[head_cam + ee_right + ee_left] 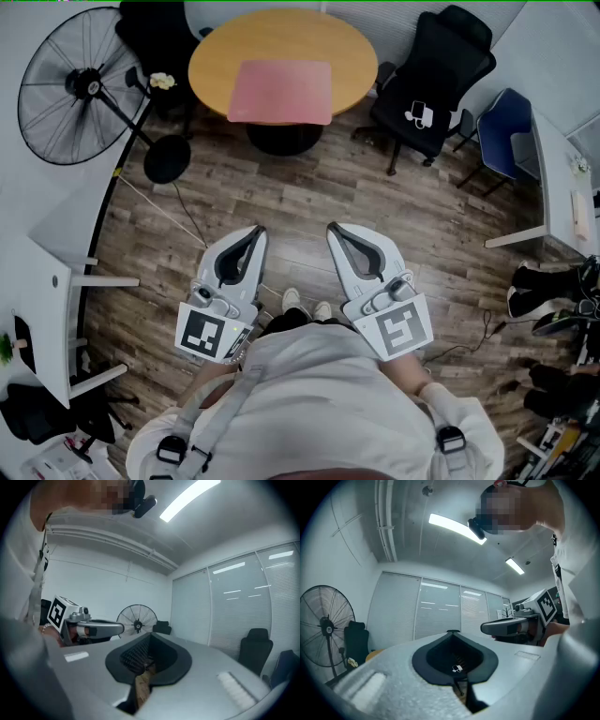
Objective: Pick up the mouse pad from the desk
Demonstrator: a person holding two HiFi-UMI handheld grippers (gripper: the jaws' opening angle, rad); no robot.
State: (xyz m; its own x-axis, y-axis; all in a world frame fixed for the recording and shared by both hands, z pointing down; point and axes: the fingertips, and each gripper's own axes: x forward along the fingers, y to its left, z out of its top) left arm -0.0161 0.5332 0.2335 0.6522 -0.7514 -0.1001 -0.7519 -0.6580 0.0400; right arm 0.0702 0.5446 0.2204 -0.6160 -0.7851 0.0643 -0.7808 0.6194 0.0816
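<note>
Head view: the pink mouse pad (280, 91) lies flat on the round wooden counter (281, 33), toward the counter's near edge. It is well ahead of the person, across the plank floor (319, 187), and nothing touches it.

Both claws are low in front of the person's torso, well apart from the counter. The left claw (257, 231) and right claw (332, 228) point forward toward the counter, roughly level. Their tips lean slightly toward each other, with a strip of floor between them. The person's shoes (306, 302) show between the two claw bodies.

Left gripper view: I see the jaws pressed together with nothing between them. The right claw's body and marker cube show off to the right.

Right gripper view: the jaws are together here too, and they hold nothing. The left claw's body shows at the left.

Surroundings, head view: a large standing fan (80, 84) is left of the counter. A black office chair (436, 80) stands to the counter's right, and a blue chair (506, 131) is further right.
</note>
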